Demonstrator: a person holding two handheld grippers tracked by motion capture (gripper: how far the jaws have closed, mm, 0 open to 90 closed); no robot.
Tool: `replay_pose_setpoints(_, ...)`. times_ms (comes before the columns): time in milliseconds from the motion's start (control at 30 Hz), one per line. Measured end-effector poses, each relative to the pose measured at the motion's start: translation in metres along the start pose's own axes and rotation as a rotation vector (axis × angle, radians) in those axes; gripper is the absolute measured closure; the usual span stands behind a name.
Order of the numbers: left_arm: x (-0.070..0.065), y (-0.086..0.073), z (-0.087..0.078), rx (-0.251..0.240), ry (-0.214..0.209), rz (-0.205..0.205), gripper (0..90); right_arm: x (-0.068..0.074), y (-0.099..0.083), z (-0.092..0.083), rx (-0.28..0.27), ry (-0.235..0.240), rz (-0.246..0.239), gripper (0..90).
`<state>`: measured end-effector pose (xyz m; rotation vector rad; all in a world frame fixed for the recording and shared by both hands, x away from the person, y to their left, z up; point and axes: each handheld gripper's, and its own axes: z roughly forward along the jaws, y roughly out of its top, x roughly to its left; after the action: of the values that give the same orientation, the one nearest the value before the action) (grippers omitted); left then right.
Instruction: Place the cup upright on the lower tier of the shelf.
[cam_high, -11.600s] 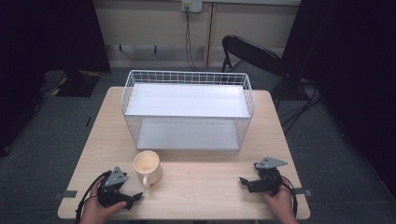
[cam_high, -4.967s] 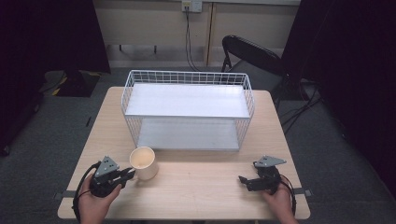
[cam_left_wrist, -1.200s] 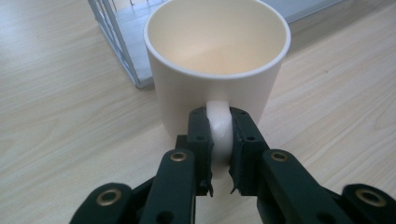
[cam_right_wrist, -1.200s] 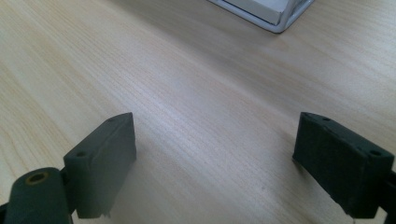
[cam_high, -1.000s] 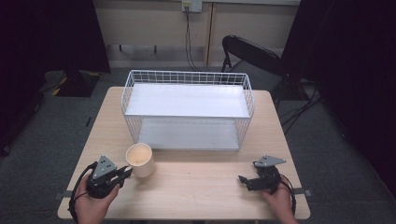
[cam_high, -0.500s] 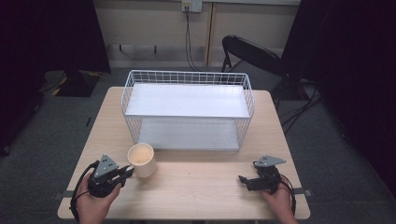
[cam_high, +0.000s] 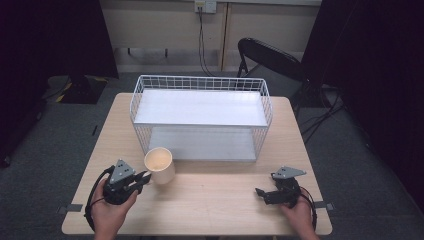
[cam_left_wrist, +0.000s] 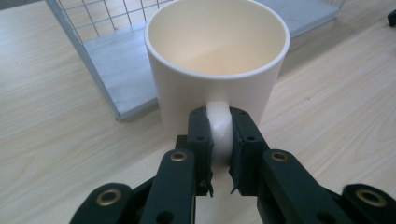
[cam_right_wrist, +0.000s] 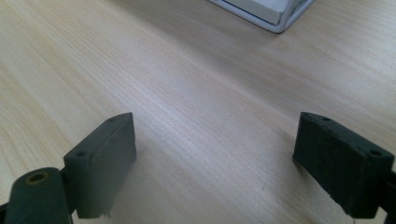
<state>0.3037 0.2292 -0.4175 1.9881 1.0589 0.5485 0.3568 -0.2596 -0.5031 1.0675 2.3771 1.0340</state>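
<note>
We see the left gripper (cam_left_wrist: 219, 154) clamped on the handle of the cream mug (cam_left_wrist: 217, 60), which is upright just before the wire basket (cam_high: 200, 117); the right gripper (cam_right_wrist: 215, 163) gapes wide.

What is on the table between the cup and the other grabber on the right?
Nothing: in the high view, only bare wooden table lies between the cup, held by its handle in the left gripper, and the open right gripper.

Cream mug (cam_left_wrist: 217, 70), white wire basket (cam_high: 200, 82)
</note>
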Motion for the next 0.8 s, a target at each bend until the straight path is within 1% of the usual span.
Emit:
replay_pose_setpoints(133,-0.003,0.007,0.007,-0.007,-0.003,-0.004,80.4,0.0,0.0,0.0,0.0,0.0,0.0,12.1)
replay_pose_setpoints(200,-0.004,0.011,0.01,-0.006,-0.012,-0.005,80.5,0.0,0.0,0.0,0.0,0.0,0.0,12.1)
replay_pose_setpoints(333,-0.007,0.018,0.017,-0.011,-0.009,0.001,80.4,0.0,0.0,0.0,0.0,0.0,0.0,12.1)
replay_pose_setpoints(367,-0.008,0.019,0.018,-0.012,-0.01,-0.003,80.4,0.0,0.0,0.0,0.0,0.0,0.0,12.1)
replay_pose_setpoints(633,-0.01,0.03,0.032,-0.015,0.003,-0.011,80.4,0.0,0.0,0.0,0.0,0.0,0.0,12.1)
replay_pose_setpoints(667,-0.01,0.031,0.034,-0.012,0.009,-0.003,80.4,0.0,0.0,0.0,0.0,0.0,0.0,12.1)
replay_pose_setpoints(733,-0.01,0.032,0.037,-0.016,0.015,-0.013,80.4,0.0,0.0,0.0,0.0,0.0,0.0,12.1)
replay_pose_setpoints(800,-0.01,0.034,0.04,-0.013,0.013,-0.014,80.4,0.0,0.0,0.0,0.0,0.0,0.0,12.1)
